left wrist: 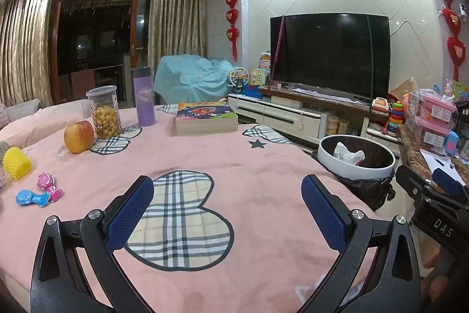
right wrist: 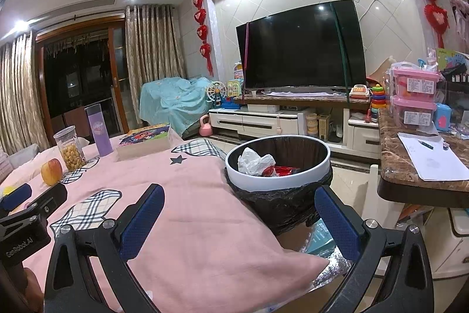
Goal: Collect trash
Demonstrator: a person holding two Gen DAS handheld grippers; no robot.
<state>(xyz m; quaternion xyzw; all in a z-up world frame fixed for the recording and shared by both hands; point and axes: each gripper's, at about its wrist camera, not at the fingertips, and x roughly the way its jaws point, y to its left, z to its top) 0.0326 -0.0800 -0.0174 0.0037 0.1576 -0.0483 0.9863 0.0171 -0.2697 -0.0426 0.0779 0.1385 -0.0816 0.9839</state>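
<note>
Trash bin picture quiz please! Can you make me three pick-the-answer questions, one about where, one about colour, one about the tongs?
1. Where is the trash bin?
A) on the pink cloth
B) beside the table, past its right edge
C) under the TV

2. What colour is the tall bottle?
A) purple
B) green
C) orange

3. How are the left tongs and right tongs?
A) both open, empty
B) both shut
C) one holding paper

Answers:
1 B, it stands off the cloth's edge.
2 A, its body is lilac.
3 A, wide gaps, nothing between the pads.
</note>
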